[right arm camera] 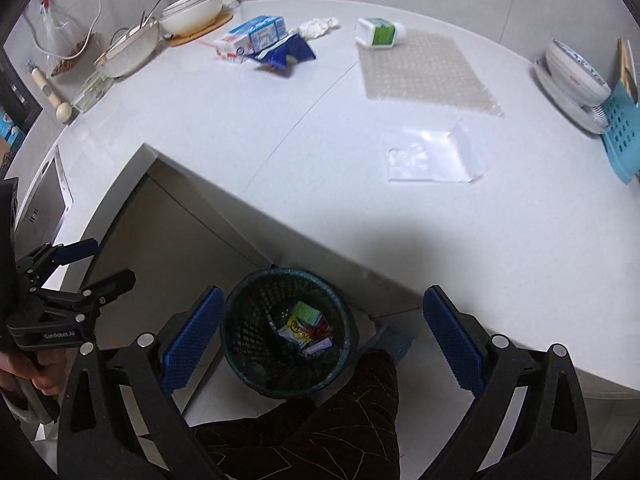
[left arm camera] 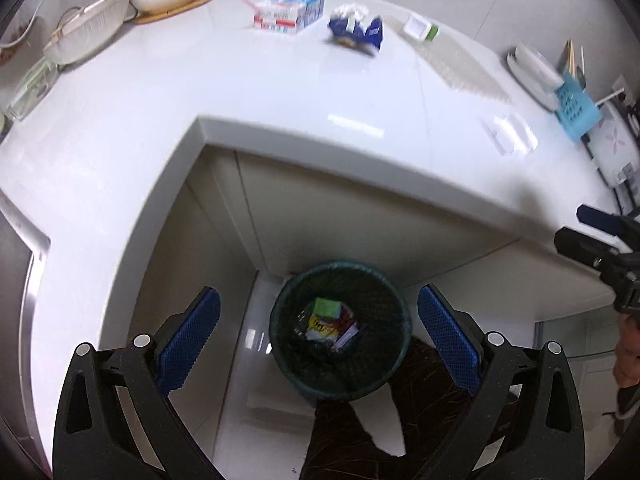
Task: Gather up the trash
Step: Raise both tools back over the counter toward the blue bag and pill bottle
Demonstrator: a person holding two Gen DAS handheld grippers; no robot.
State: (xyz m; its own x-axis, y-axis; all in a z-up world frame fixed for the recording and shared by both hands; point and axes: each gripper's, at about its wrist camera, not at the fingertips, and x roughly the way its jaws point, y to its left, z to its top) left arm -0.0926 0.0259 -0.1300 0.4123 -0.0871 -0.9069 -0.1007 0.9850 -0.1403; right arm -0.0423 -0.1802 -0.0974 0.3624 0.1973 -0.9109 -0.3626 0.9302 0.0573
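A dark mesh waste bin [left arm camera: 340, 328] stands on the floor below the counter edge, with a green carton and wrappers inside; it also shows in the right wrist view [right arm camera: 288, 332]. My left gripper [left arm camera: 320, 332] is open and empty above the bin. My right gripper [right arm camera: 324, 332] is open and empty above the bin too. On the white counter [right arm camera: 280, 140] lie a milk carton [right arm camera: 252, 38], a blue wrapper [right arm camera: 286, 54], a crumpled tissue [right arm camera: 318, 26], a white-green box [right arm camera: 378, 32], bubble wrap [right arm camera: 424, 72] and a clear plastic bag [right arm camera: 432, 156].
Bowls and a strainer [right arm camera: 128, 50] stand at the counter's back left. Plates [right arm camera: 572, 76] and a blue rack [right arm camera: 620, 132] stand at the right. The person's leg [right arm camera: 340, 420] is below the bin. The other gripper shows at each view's edge [right arm camera: 60, 292].
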